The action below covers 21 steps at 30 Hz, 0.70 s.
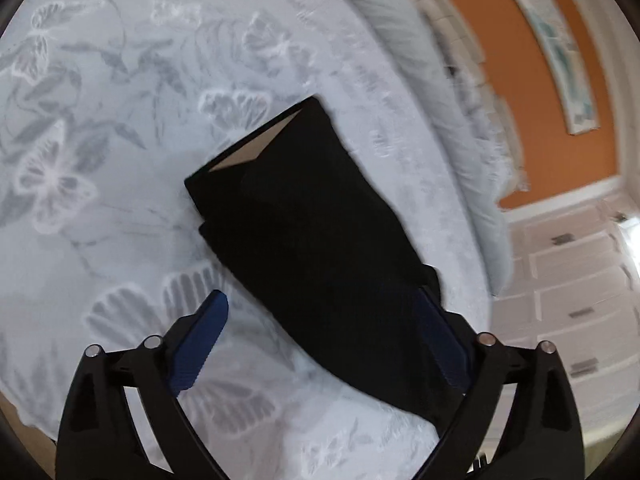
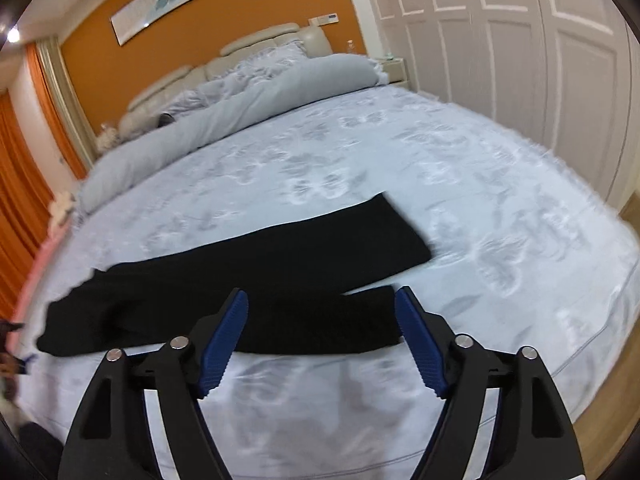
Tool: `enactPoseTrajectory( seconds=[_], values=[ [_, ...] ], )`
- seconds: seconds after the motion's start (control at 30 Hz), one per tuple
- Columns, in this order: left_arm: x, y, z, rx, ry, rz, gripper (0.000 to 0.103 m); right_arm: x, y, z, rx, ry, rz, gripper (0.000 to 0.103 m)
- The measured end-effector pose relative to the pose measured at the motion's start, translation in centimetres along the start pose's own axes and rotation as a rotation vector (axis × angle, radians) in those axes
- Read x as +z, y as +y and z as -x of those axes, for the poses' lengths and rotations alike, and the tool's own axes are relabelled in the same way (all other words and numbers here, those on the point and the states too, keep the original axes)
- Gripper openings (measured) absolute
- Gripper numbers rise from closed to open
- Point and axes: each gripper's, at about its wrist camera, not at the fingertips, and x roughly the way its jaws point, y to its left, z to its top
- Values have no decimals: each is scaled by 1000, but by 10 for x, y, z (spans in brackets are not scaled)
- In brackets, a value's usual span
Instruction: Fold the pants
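Because the black pants (image 2: 248, 280) are laid out flat across the near part of the bed (image 2: 500, 200), with one leg (image 2: 360, 232) angled towards 1 o'clock in the right wrist view, they are judged to be soft, light and limp, likely to sag and drag if lifted from one point only. In the left wrist view a tan lining (image 1: 256, 148) is seen at the waistband end, at about 11 o'clock from the left gripper (image 1: 320, 308). The left gripper's jaws are spread wide, with cloth lying between them but not pinched. The right gripper (image 2: 322, 300) is likewise spread apart, above the nearer leg's hem (image 2: 376, 312), with nothing clamped. A hold at the waistband corners or at the hems is judged best, one end to each gripper. The cloth is not thought slippery on the pale butterfly-patterned bedspread (image 1: 120, 160). Rolled bedding (image 2: 224, 120) and an orange wall (image 2: 120, 68) are seen at 11 o'clock, white wardrobe doors (image 2: 520, 40) at 1 o'clock.
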Motion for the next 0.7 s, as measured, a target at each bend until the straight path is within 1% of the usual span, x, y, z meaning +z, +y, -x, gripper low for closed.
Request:
enactPoseTrajectory(
  seconds=[0.03,0.07,0.1,0.13,0.17,0.2,0.23,0.27,0.33,0.37,0.43,0.47,0.5,0.57,0.6,0.67,0.7],
  values=[
    [5,4,-10,6,23,28,91,-2,5,0,12,9,-1,75],
    [9,8,-17,-12,46,68,89,-5,11,-2,29,23,4,75],
    [13,12,-24,-45,68,114,82,-8,14,0,34,31,13,75],
    [16,14,-28,-56,81,135,78,-12,18,0,30,39,24,75],
    [19,14,-32,-58,96,144,62,-14,22,0,27,47,34,75],
    [21,11,-35,-48,112,139,32,-17,24,-1,26,58,39,75],
    [22,11,-35,-48,114,137,17,-20,24,-1,20,68,36,75],
    [23,8,-30,-79,109,137,9,-23,23,-2,10,78,28,75],
    [21,3,-9,-129,51,122,9,-27,14,-4,-6,104,-22,75],
    [20,0,0,-157,23,102,9,-28,7,-4,-4,124,-78,75],
    [15,1,6,-167,11,91,9,-31,-4,-5,53,140,-173,75],
    [13,5,4,-178,18,101,9,-31,-10,-7,103,152,-239,75],
    [11,10,-2,-180,35,109,9,-30,-14,-11,129,163,-281,75],
    [10,23,-11,-152,37,134,9,-26,-21,-25,188,195,-380,75],
    [9,28,-18,-137,53,148,9,-25,-22,-30,202,208,-415,75],
    [7,38,-22,-140,79,177,9,-20,-26,-48,221,249,-507,75],
    [8,40,-25,-144,92,186,9,-16,-29,-63,200,285,-547,75]
  ],
)
